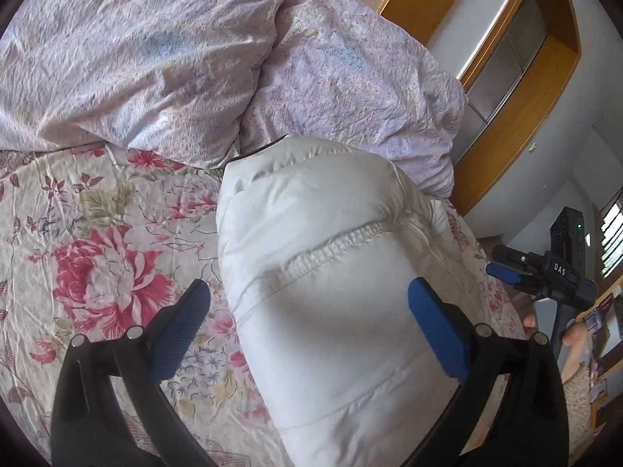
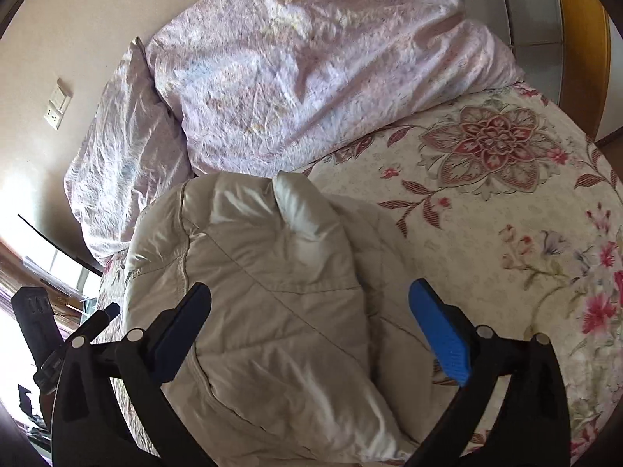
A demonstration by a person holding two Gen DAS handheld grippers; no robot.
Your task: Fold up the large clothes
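A white puffy jacket (image 1: 323, 284) lies folded into a thick bundle on the floral bedsheet (image 1: 101, 257). My left gripper (image 1: 309, 286) hovers over the bundle's near end, open wide, with its blue pads apart from the fabric. In the right wrist view the same jacket (image 2: 272, 292) looks cream, with a sleeve end (image 2: 300, 206) sticking up at its far side. My right gripper (image 2: 310, 286) is open wide above it, nothing pressed between its pads. Each gripper shows at the edge of the other's view: the right one (image 1: 506, 272), the left one (image 2: 109, 311).
A crumpled lilac duvet (image 1: 136, 50) and a pillow (image 2: 124, 155) are piled at the far side of the bed. A wooden-framed cabinet (image 1: 506, 89) stands beyond the bed's edge. A wall socket (image 2: 56, 107) sits on the left wall. The floral sheet (image 2: 506, 233) stretches to the right.
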